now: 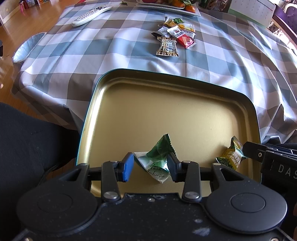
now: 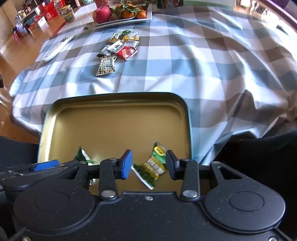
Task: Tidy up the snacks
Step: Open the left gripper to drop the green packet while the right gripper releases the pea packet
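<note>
A gold-lined tin tray (image 1: 111, 89) (image 2: 118, 103) lies at the table's near edge. My left gripper (image 1: 150, 166) is shut on a crumpled green snack packet (image 1: 157, 157) just above the tray's near side; the same packet (image 2: 82, 154) shows in the right wrist view. My right gripper (image 2: 149, 166) stands open over a yellow-green snack packet (image 2: 152, 166) (image 1: 231, 154) lying in the tray, with small gaps between the pads and the wrapper. A pile of several wrapped snacks (image 1: 173, 37) (image 2: 117, 51) lies farther out on the checked tablecloth (image 1: 222, 61) (image 2: 204, 64).
A white remote (image 1: 91, 14) (image 2: 57, 47) lies far left. A fruit plate (image 2: 141, 20) (image 1: 196, 13) with an apple (image 2: 101, 13) and oranges stands at the far edge. A foil dish (image 1: 27, 48) pokes out under the cloth at left. A person's dark clothing (image 1: 27, 148) borders the tray.
</note>
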### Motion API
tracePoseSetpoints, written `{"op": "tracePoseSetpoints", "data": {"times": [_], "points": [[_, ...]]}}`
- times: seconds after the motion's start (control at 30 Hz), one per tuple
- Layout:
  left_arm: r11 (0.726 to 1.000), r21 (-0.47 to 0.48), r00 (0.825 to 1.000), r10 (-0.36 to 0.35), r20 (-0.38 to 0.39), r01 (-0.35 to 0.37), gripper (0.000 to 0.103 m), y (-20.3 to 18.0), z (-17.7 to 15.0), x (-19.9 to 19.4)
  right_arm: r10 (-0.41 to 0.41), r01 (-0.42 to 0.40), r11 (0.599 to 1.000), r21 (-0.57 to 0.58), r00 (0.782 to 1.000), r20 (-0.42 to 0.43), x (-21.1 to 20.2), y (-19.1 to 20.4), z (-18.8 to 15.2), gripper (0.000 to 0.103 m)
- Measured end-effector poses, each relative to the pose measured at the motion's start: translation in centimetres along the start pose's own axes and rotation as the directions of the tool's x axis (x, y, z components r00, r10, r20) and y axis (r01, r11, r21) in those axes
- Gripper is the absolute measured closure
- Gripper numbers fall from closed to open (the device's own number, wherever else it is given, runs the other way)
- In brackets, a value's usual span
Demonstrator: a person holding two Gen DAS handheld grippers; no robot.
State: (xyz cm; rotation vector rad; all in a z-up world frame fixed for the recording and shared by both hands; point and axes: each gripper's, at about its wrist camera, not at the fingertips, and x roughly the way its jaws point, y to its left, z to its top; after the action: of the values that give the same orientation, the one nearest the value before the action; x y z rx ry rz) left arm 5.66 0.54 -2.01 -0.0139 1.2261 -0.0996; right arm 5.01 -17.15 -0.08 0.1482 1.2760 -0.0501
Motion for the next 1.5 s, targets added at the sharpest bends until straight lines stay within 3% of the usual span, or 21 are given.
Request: {"op": "tracePoseSetpoints", "data": {"times": [0.1,0.27,0.5,0.7,0.93,1.03,1.33,1.5], "points": [[1.0,0.0,1.0,0.0,0.001,0.0,0.063,0.0,0.0,0.0,0.008,-0.008,0.997,0.077,1.0,-0.005,0.3,-0.5,0.2,0.055],[1.0,-0.006,1.0,0.001,0.005,-0.001,0.063,0.1,0.3,-0.1,-0.054,0.048,0.972,0.232,0.998,0.018,0.1,-1.4,0.3,0.059],[1.0,0.009,1.0,0.018,0.017,-0.019,0.063,-0.2,0.9,-0.2,-0.058,0.058,0.983,0.172,0.998,0.0,0.2,-1.0,1.4,0.061],[0.999,0.024,0.999,0.028,0.032,-0.029,0.063,-0.4,2.0,-0.2,-0.064,0.068,0.996,0.058,0.996,-0.067,1.1,0.1,3.1,0.063],[0.998,0.039,0.998,0.047,0.05,-0.049,0.063,-0.5,3.7,-0.2,-0.105,0.104,0.993,-0.057,0.995,-0.002,1.1,0.7,4.8,0.058],[0.998,0.041,0.998,0.048,0.049,-0.05,0.063,-0.6,4.2,0.0,-0.108,0.108,0.994,-0.008,0.994,-0.009,1.4,0.1,5.4,0.058],[0.997,0.055,0.997,0.048,0.055,-0.051,0.063,-0.8,5.1,0.5,0.053,-0.049,0.997,0.065,0.997,-0.051,2.6,-1.7,6.3,0.057],[0.997,0.067,0.997,0.046,0.056,-0.05,0.063,-0.9,5.6,0.9,-0.01,0.012,0.998,0.059,1.0,-0.027,2.7,-1.7,6.6,0.057]]}}
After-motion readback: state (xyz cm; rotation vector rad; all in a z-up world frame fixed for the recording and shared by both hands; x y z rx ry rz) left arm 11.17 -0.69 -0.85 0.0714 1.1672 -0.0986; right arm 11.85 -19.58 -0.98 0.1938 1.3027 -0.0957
